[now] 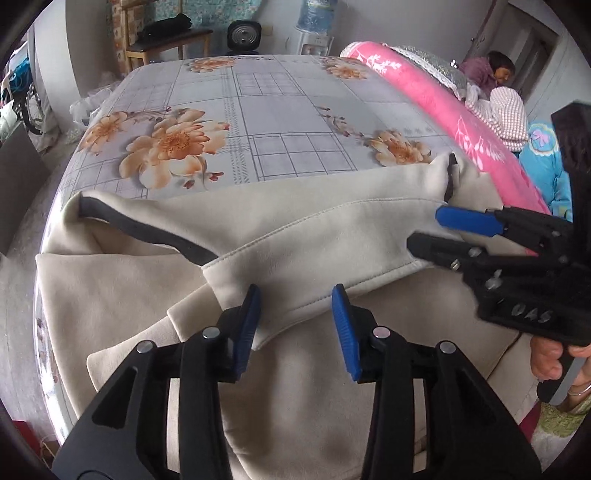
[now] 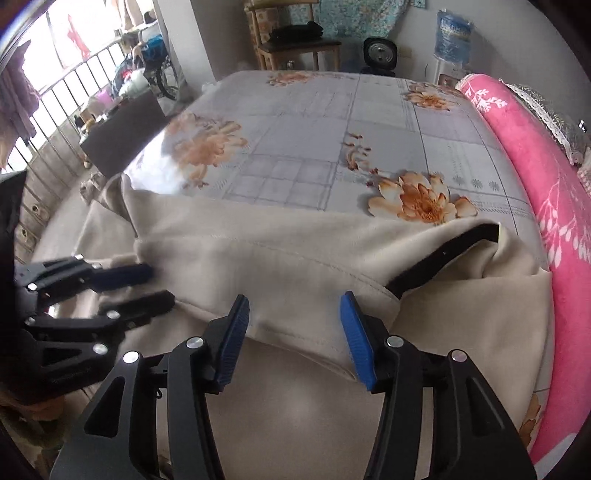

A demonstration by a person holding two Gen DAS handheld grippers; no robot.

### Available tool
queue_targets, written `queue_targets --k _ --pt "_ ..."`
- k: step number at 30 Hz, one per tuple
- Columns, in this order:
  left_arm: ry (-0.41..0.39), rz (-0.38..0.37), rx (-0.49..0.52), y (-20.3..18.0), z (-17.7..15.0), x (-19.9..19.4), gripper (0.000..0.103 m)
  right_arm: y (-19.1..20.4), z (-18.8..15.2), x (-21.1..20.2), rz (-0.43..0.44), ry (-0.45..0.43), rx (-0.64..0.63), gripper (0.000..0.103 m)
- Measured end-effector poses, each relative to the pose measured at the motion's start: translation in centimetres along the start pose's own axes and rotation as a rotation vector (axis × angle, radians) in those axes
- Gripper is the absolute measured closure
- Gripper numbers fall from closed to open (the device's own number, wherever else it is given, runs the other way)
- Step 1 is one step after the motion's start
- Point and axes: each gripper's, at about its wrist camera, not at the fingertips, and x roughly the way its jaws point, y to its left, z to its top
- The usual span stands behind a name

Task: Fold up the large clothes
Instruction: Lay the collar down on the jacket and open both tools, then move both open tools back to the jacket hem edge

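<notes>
Left gripper [image 1: 295, 325] at six o'clock of its own view, blue pads spread apart, nothing pinched between them, hanging just above the stitched hem of a folded-over flap of the cream garment [image 1: 280, 254]. Right gripper [image 2: 295, 332] likewise parted, blue pads [image 2: 356, 339] standing off the cloth, hem edge running beneath the gap but not clamped. Same right gripper [image 1: 439, 229] seen from the left wrist at three o'clock, pointing toward nine o'clock over the flap, held by a hand [image 1: 550, 358] at four o'clock. Left gripper [image 2: 147, 284] seen from the right wrist at nine o'clock, blurred, tips over the cloth. Cream garment [image 2: 295, 258] spread across the near half of the bed, thick and fleecy, upper layer folded toward the viewer, lower layer lying smooth underneath at six o'clock. Dark trim band [image 1: 147, 229] along one opening at nine to ten o'clock in the left view; a second dark trim band [image 2: 454, 251] at three o'clock in the right view. Grey checked bedsheet with orange flowers [image 1: 258, 110] bare beyond the garment toward twelve o'clock. Pink floral blanket roll [image 2: 535, 177] lying along the bed's edge from one to four o'clock, touching the garment's corner. Black fan [image 2: 378, 51] and water dispenser bottle [image 2: 452, 33] on the floor past the bed at twelve to one o'clock.
</notes>
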Motion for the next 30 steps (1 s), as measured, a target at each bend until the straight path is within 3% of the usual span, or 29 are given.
queue_targets --k 3,6,13,16,19,23,25,30 --pt "-0.03 -0.044 -0.054 1.2 -0.2 0.1 0.065 0.9 0.9 0.1 0.011 -0.028 -0.001 0.052" --pt "-0.051 -0.065 -0.07 1.7 -0.3 0.2 0.065 1.6 -0.1 3.4 -0.019 0.065 -0.043 0.049" --pt "-0.053 -0.086 -0.093 2.5 -0.6 0.0 0.065 0.6 -0.7 0.3 -0.049 -0.015 -0.002 0.047" --pt "-0.054 -0.099 -0.117 2.8 -0.5 0.0 0.065 -0.7 -1.7 1.9 -0.072 0.052 0.033 0.042" --pt "-0.046 -0.079 -0.125 2.8 -0.5 -0.3 0.064 -1.1 -2.1 1.2 -0.072 0.061 0.055 0.042" --pt "-0.062 -0.056 -0.127 2.5 -1.1 -3.0 0.055 -0.5 -2.9 -3.1 -0.075 -0.002 0.036 0.039" --pt "-0.067 -0.037 -0.117 2.2 -1.8 -4.7 0.048 -0.2 -4.0 -5.0 -0.072 -0.023 0.029 0.029" --pt "-0.084 0.036 -0.055 0.9 -5.3 -8.8 0.035 0.9 -8.0 -8.3 -0.049 -0.022 0.016 0.018"
